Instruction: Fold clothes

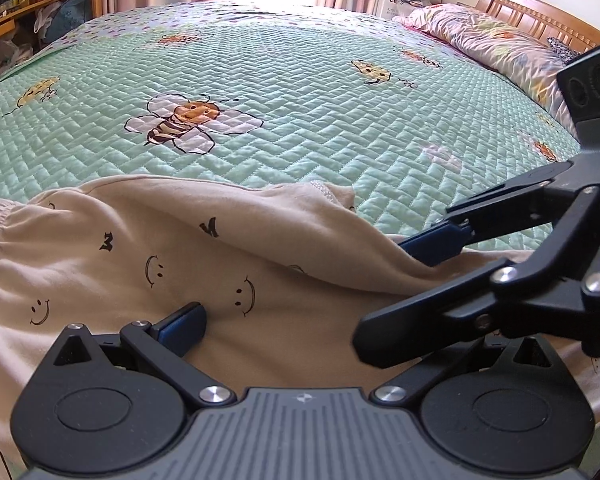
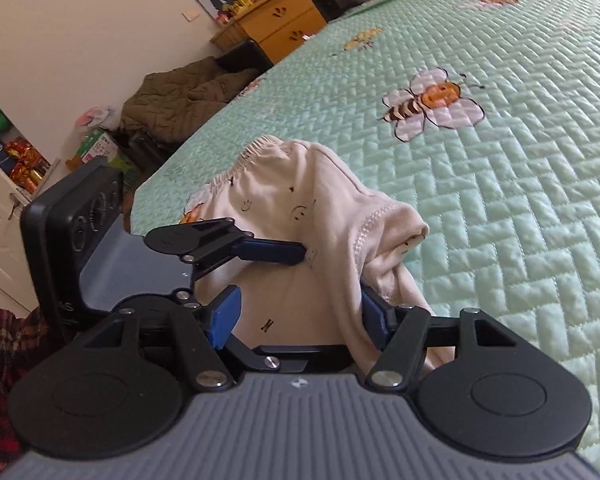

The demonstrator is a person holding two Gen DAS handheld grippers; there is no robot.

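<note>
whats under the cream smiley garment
The cream garment lies on the green bee-print quilt, at its near edge. A raised fold drapes over one blue finger of the right gripper. Anything else beneath is covered.

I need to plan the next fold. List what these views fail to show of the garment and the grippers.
- Left wrist view: the right gripper hides the right finger of the left gripper.
- Right wrist view: a draped fold of the cream garment covers most of the right gripper's right pad.
- Both views: the gripper bodies and picture edges cut off the garment's near end, so its full shape is unclear.
</note>
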